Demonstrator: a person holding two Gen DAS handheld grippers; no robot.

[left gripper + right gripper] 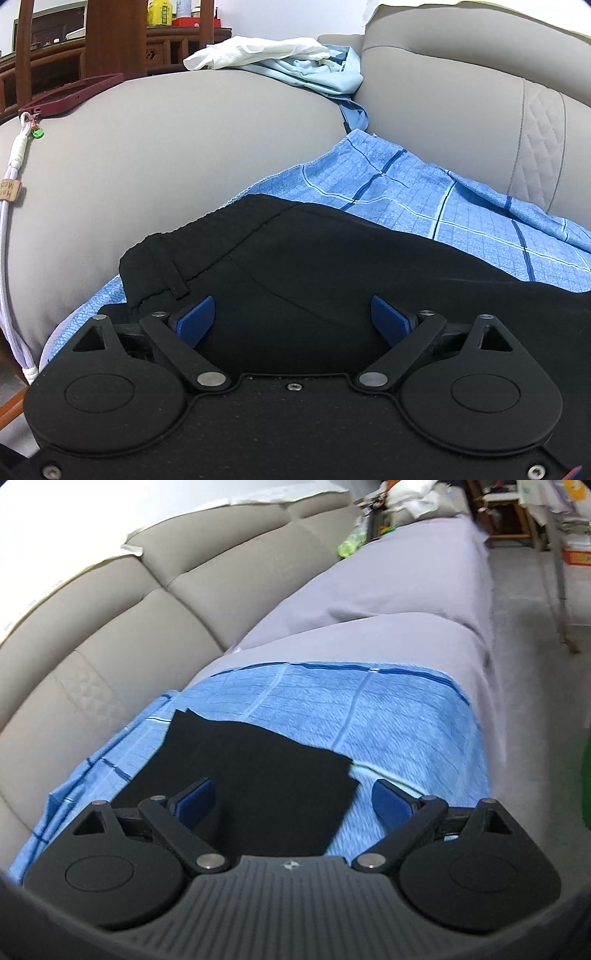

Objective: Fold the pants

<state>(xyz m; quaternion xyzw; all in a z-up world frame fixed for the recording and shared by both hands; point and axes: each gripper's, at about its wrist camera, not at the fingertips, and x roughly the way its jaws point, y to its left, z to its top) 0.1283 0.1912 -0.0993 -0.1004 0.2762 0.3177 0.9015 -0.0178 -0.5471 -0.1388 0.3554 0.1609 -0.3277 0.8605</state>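
The left gripper (292, 317) is tilting downward, its jaws standing wide apart, blue pads (195, 319) facing each other across a broad gap with nothing pinched between them. The right gripper (291, 803) is likewise pointing forward and somewhat down, its jaws spread about as wide, its blue pads (389, 805) pressing on nothing. Its view is slightly smeared, so it is probably being swung sideways. No hand, sleeve or arm of the person is showing in either wrist view.
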